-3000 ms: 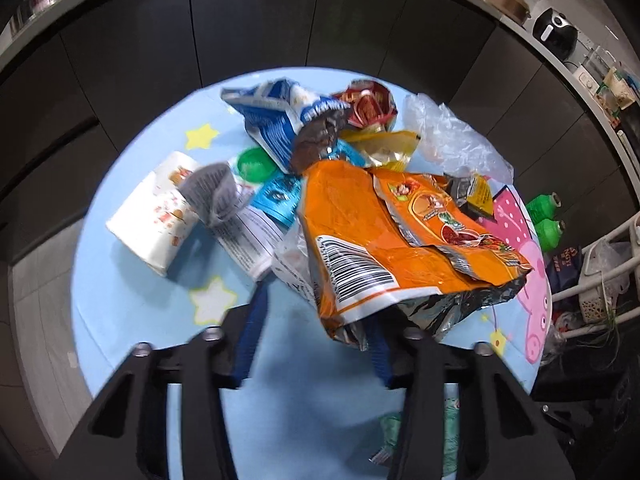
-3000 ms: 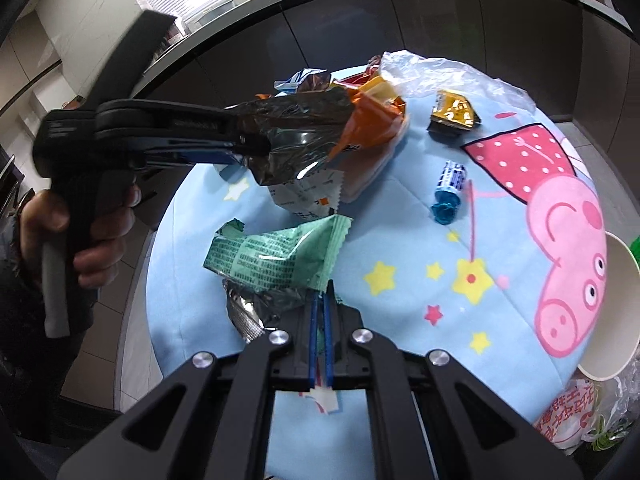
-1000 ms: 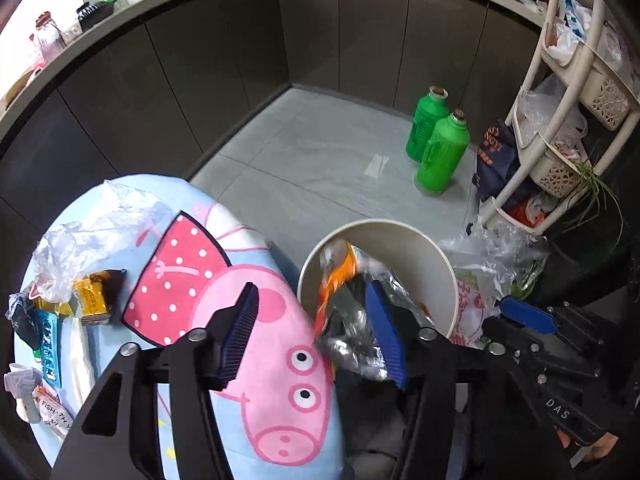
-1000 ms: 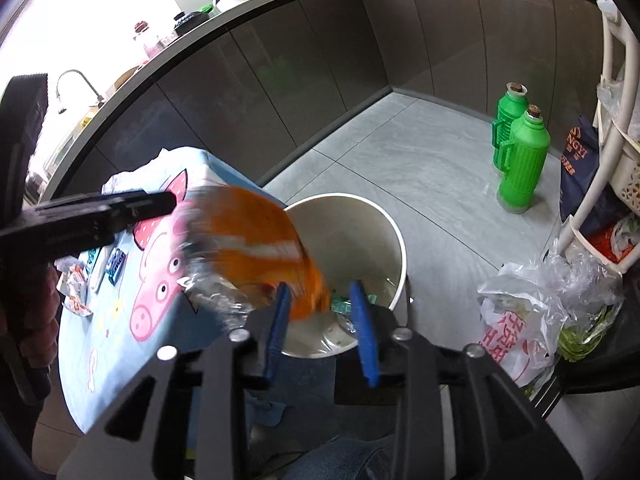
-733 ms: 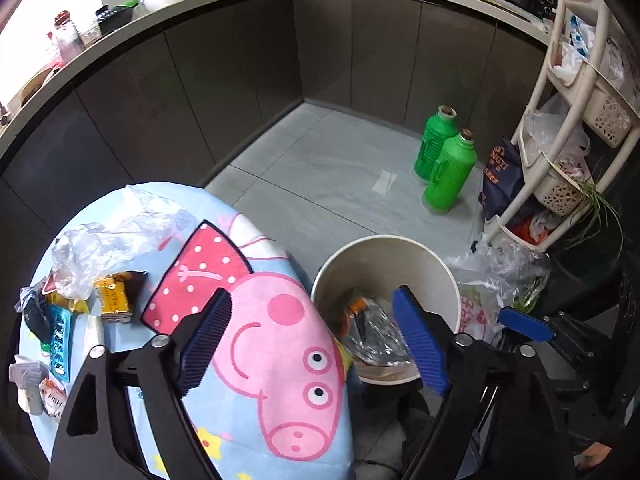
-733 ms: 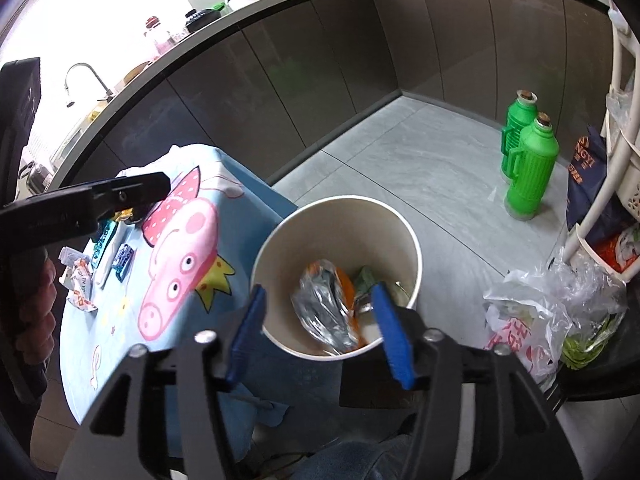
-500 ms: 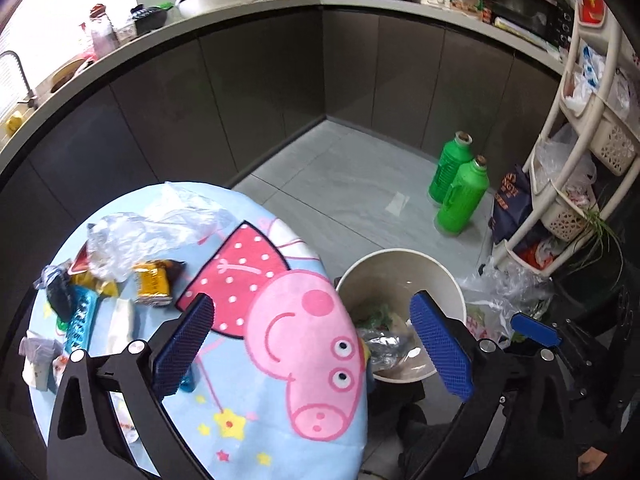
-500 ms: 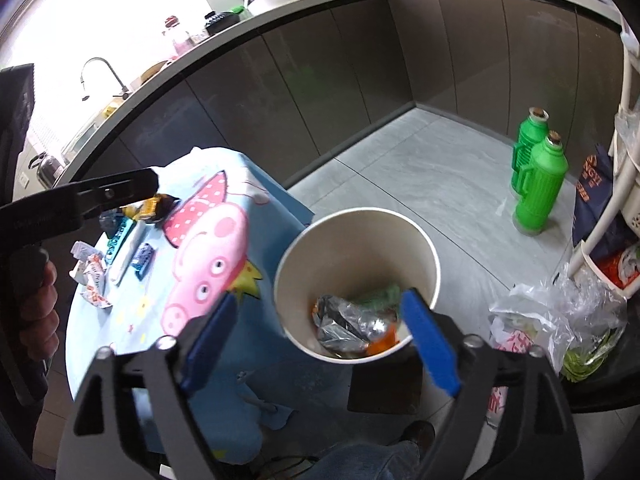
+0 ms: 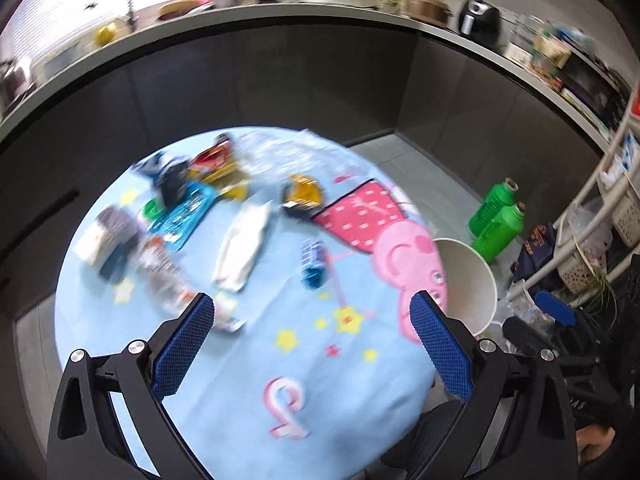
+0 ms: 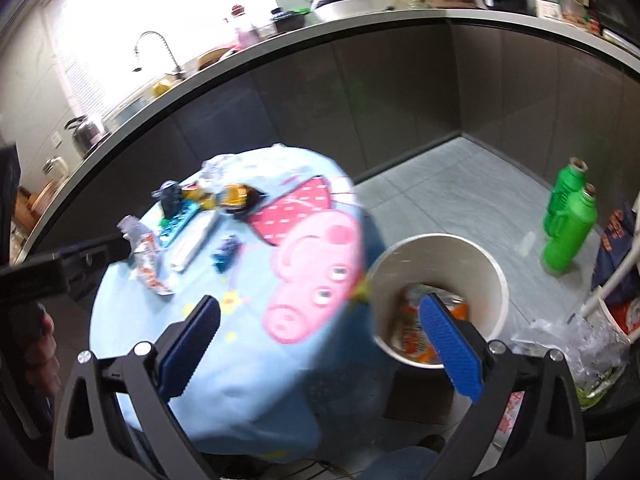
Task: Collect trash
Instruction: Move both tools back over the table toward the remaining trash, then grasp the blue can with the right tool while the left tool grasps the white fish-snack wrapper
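Several wrappers lie on the round table's blue cartoon-pig cloth (image 9: 320,360): a white one (image 9: 240,248), a small blue one (image 9: 313,262), a gold and black one (image 9: 302,196) and a teal packet (image 9: 184,212). My left gripper (image 9: 311,300) hovers over the cloth, open and empty. The cream bin (image 10: 440,240) stands on the floor at the table's right edge, with the orange packet (image 10: 416,332) and other crumpled wrappers inside. My right gripper (image 10: 319,301) hangs between table and bin, its jaws opening, with nothing between them.
Two green bottles (image 10: 568,224) stand on the grey floor beyond the bin. A white basket rack (image 9: 600,200) and plastic bags (image 10: 580,340) crowd the right. Dark cabinets under a cluttered counter curve behind the table. A hand (image 10: 40,340) grips the left tool.
Both grippers let their wrappers drop into the bin and opened wide. Both then rose and swung back from the bin toward the table.
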Demonstrator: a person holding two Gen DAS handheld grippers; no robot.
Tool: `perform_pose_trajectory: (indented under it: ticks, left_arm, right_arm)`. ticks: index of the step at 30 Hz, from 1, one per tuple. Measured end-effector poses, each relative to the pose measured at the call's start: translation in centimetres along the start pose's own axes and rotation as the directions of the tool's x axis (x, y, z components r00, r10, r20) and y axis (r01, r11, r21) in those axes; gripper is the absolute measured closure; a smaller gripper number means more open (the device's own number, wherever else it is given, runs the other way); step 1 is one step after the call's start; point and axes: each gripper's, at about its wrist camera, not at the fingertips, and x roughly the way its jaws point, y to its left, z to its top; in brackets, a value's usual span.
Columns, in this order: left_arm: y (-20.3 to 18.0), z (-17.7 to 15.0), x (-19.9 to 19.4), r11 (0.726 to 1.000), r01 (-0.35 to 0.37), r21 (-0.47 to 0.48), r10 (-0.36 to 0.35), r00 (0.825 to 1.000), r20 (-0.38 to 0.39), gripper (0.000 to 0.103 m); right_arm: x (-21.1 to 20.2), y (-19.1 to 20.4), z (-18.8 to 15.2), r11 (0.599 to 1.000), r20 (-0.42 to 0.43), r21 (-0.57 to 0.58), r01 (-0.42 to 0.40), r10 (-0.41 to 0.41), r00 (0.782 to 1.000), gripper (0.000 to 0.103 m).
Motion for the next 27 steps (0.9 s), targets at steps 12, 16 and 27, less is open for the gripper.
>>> perform_pose_trajectory:
  ticks: [12,16,27]
  left_arm:
    - [10.7,-2.9,-0.6,0.989,-0.033,-0.142,0.031,0.999,-0.013,0.008]
    - [12.8,-3.4,0.6,0.983,-0.016,-0.181,0.009,0.999,-0.035,0.010]
    - [16.1,-1.5,5.3,0.950,0.026,-0.312,-0.060,0.993,-0.100,0.022]
  right_arm:
    - [7.2,9.8,1.2,0.986,-0.123,-0.160,-0.055,0.036,0.992,0.003]
    - [10.3,11.4,1.7,0.988,-0.169,-0.140,-0.063,0.038,0.985,0.003]
    - [18.0,12.4,2.6,0.990,-0.232,-0.141,0.018,-0.051,0.971,0.032]
